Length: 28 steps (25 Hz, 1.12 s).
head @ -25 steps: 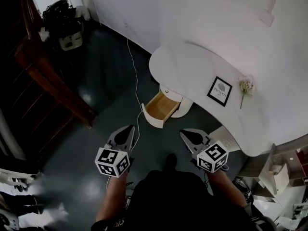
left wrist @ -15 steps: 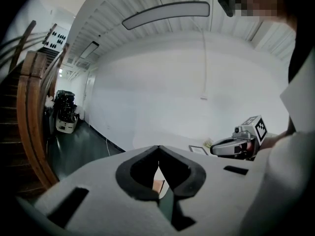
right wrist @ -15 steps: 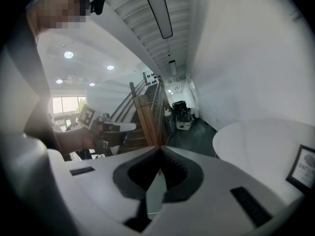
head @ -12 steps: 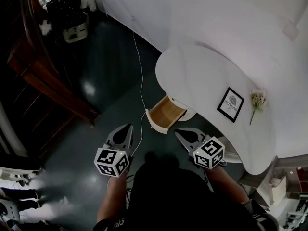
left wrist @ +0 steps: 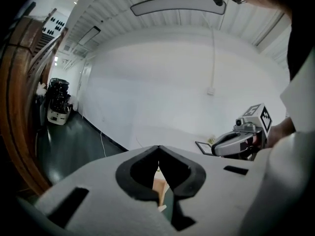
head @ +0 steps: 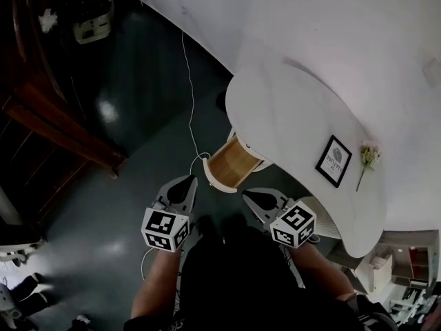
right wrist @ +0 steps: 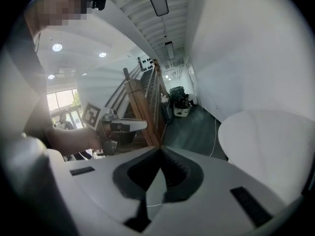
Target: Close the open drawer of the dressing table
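Drawer [head: 233,163] stands open under the dressing table [head: 296,109], just ahead of and between both grippers. Left gripper [head: 186,182] and right gripper [head: 251,196]: jaws together, empty. We judge 1 square, centred push on its front best.

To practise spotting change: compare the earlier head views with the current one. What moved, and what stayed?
The person has come closer: the left tool and right tool now sit nearer the open drawer, neither touching it. Nothing was grasped or released. Both tools stay shut and empty, the drawer still open, the picture frame and flower unmoved on the dressing table.
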Each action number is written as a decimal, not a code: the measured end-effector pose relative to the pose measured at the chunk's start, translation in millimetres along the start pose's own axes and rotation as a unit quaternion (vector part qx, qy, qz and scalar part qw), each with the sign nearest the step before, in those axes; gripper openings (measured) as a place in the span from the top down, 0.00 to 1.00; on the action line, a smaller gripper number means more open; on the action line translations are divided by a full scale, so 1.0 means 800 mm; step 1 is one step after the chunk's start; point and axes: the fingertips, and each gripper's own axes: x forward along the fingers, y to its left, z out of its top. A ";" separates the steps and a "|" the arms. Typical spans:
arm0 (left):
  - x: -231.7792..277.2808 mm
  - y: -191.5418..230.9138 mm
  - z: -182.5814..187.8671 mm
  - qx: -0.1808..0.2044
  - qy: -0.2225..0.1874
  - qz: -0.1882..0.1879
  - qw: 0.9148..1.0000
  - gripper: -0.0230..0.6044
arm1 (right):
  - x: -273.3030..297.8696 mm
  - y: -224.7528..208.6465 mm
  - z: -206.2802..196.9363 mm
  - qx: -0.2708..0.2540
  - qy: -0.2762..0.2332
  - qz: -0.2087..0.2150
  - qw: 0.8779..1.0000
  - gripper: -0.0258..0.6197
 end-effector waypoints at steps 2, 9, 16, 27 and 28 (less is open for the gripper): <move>0.010 0.004 -0.010 -0.013 0.004 0.000 1.000 0.95 | 0.013 -0.004 -0.008 0.005 0.014 0.009 1.000 0.95; 0.040 0.011 -0.096 -0.058 0.066 0.001 0.996 0.95 | 0.059 -0.021 -0.074 0.045 0.060 0.040 0.996 0.95; 0.078 0.021 -0.191 -0.095 0.108 0.000 0.990 0.95 | 0.089 -0.076 -0.164 0.082 0.097 0.028 0.992 0.95; 0.177 0.046 -0.378 -0.139 0.153 -0.010 0.978 0.95 | 0.140 -0.144 -0.291 0.121 0.118 -0.001 0.986 0.95; 0.184 0.046 -0.394 -0.141 0.158 -0.013 0.977 0.95 | 0.145 -0.149 -0.297 0.123 0.115 -0.005 0.986 0.95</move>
